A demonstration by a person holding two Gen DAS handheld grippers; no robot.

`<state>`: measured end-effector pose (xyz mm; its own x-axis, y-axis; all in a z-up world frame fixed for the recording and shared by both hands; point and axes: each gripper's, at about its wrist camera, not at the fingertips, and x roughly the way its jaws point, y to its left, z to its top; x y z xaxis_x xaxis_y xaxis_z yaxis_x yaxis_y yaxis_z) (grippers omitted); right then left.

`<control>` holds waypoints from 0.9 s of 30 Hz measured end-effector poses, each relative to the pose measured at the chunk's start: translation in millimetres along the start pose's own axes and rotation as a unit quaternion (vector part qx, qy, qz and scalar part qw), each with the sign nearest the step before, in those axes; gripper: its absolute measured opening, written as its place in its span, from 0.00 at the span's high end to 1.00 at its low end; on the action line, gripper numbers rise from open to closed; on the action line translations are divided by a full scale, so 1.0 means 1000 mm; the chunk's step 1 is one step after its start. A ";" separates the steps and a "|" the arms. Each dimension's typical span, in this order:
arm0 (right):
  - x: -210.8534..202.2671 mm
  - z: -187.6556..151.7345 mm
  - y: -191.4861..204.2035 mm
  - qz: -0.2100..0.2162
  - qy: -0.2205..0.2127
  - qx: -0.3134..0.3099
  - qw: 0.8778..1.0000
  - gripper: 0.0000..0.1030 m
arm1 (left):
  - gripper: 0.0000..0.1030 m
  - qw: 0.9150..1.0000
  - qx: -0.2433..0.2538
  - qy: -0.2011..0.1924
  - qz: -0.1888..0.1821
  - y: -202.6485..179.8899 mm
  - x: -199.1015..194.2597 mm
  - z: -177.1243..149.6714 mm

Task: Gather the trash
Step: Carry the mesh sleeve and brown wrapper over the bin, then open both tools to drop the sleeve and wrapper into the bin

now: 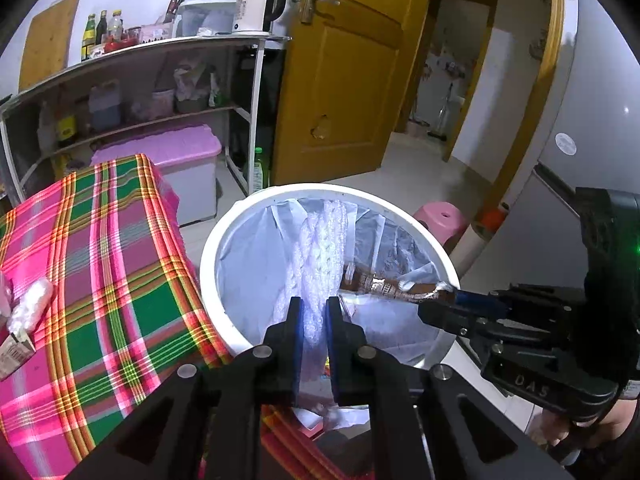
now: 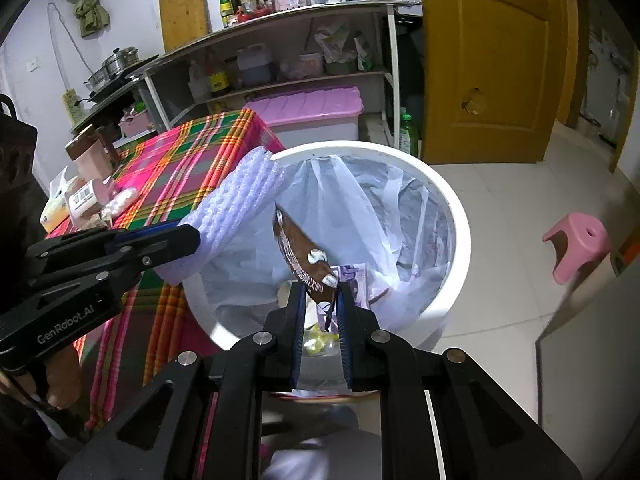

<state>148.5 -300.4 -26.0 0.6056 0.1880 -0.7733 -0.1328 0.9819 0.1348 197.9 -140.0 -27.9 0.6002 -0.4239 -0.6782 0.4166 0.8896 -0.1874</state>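
Note:
A white round bin (image 1: 212, 240) lined with a clear bag stands beside the plaid-covered table; it also shows in the right wrist view (image 2: 460, 216). My left gripper (image 1: 314, 306) is shut on a white foam net sleeve (image 1: 320, 240) and holds it over the bin's mouth; the sleeve also shows in the right wrist view (image 2: 236, 204). My right gripper (image 2: 320, 296) is shut on a brown snack wrapper (image 2: 300, 248) over the bin; the wrapper also shows in the left wrist view (image 1: 380, 284). Paper scraps lie at the bin's bottom.
The plaid table (image 1: 100, 260) holds another foam piece (image 1: 30, 304) and small boxes (image 2: 84, 196). A pink stool (image 2: 576, 244) stands on the tiled floor to the right. A shelf unit (image 1: 160, 92), a pink-lidded box (image 1: 168, 152) and a wooden door (image 1: 340, 80) are behind.

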 end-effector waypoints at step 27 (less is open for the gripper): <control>-0.027 -0.002 0.016 0.015 -0.034 -0.007 0.999 0.76 | 0.76 0.999 -0.026 -0.025 -0.003 0.008 -0.039 -0.010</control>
<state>128.5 -289.6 -3.9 0.6521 0.2198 -0.7256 -0.1633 0.9753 0.1486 171.2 -115.1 -10.1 0.6315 -0.4357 -0.6414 0.3843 0.8943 -0.2291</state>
